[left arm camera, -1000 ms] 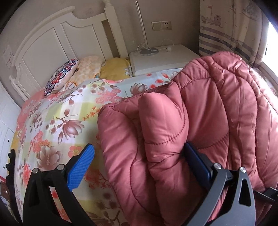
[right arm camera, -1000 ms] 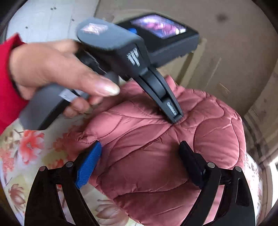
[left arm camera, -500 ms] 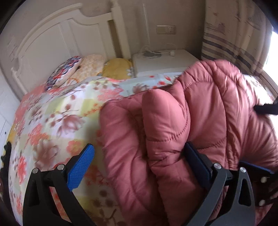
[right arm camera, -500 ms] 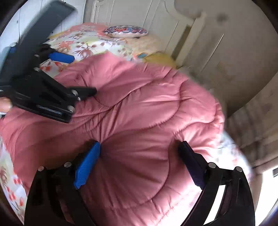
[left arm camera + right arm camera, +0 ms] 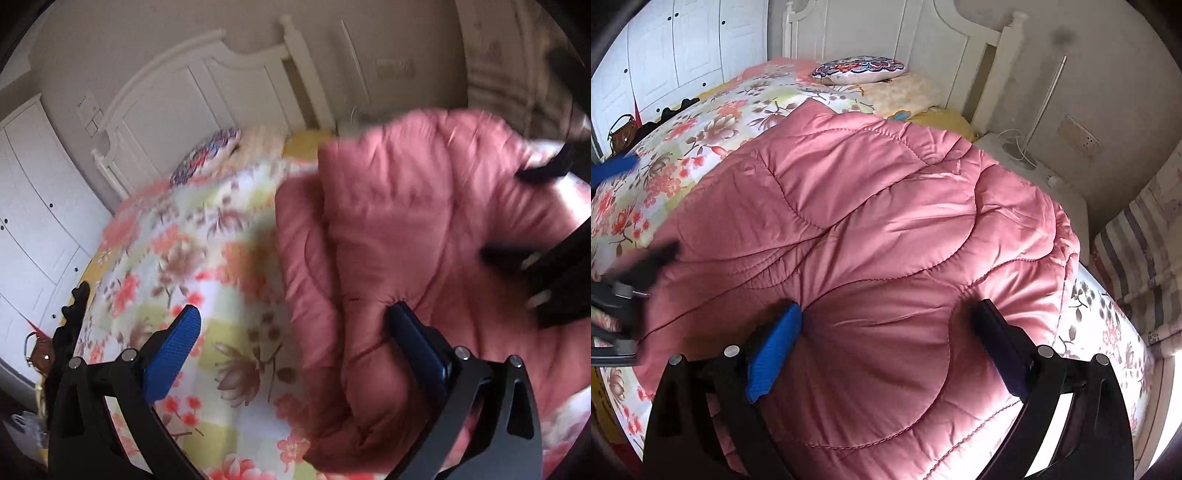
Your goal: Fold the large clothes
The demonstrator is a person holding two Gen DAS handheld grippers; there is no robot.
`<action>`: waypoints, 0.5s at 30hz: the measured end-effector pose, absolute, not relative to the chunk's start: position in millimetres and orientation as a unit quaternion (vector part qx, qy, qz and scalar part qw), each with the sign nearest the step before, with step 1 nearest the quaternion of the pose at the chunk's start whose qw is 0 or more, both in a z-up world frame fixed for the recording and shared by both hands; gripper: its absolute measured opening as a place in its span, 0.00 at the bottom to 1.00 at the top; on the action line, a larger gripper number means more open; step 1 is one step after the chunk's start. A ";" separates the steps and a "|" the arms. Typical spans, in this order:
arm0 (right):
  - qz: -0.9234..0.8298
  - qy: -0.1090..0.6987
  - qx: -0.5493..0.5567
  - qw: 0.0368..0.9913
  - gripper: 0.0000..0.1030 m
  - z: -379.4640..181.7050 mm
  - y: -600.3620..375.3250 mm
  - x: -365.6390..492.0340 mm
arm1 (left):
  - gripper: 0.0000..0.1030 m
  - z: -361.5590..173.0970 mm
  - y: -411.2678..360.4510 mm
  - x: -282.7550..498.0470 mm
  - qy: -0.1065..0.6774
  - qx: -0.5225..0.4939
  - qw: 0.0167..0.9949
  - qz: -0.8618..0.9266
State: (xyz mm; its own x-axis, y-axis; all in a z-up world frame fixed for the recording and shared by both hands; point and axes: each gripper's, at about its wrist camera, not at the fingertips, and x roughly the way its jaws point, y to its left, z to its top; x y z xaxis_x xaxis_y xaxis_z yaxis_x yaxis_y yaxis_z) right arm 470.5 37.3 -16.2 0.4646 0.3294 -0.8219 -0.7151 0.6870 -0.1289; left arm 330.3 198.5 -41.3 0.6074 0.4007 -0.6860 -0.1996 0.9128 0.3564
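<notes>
Both tongs open; left tongs [image 5: 295, 339] view blurred, pink quilted coat [image 5: 879, 236] edges cut off.

Pink quilted jacket [image 5: 871, 229] on a floral pink-and-yellow bedspread [image 5: 192, 258]; white headboard [image 5: 871, 33].

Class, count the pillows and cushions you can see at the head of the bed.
3: a round patterned cushion by the headboard, a pale floral pillow beneath it, and a yellow pillow nearest the nightstand. The pink quilted garment may hide others.

Floral bedspread [image 5: 701, 129], patterned cushion [image 5: 858, 69], headboard [image 5: 923, 44]
</notes>
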 end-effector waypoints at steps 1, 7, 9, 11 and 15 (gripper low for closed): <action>0.319 0.408 -0.237 0.822 0.90 -16.9 37.0 470.9 | 0.98 -46.8 203.8 332.7 0.417 0.115 0.886 0.165; 0.323 0.405 -0.229 0.824 0.90 -13.5 30.4 466.3 | 0.98 -51.9 237.4 326.7 0.429 0.048 0.889 0.150; 0.315 0.390 -0.221 0.837 0.90 2.5 20.9 448.1 | 0.98 -57.2 242.8 323.2 0.433 0.027 0.889 0.149; 0.342 0.358 -0.243 0.834 0.90 12.0 17.4 414.8 | 0.98 -60.1 244.3 323.8 0.432 0.029 0.888 0.152; 0.334 0.344 -0.312 0.820 0.92 -17.8 19.7 389.2 | 0.98 -58.8 245.8 326.9 0.436 0.020 0.888 0.141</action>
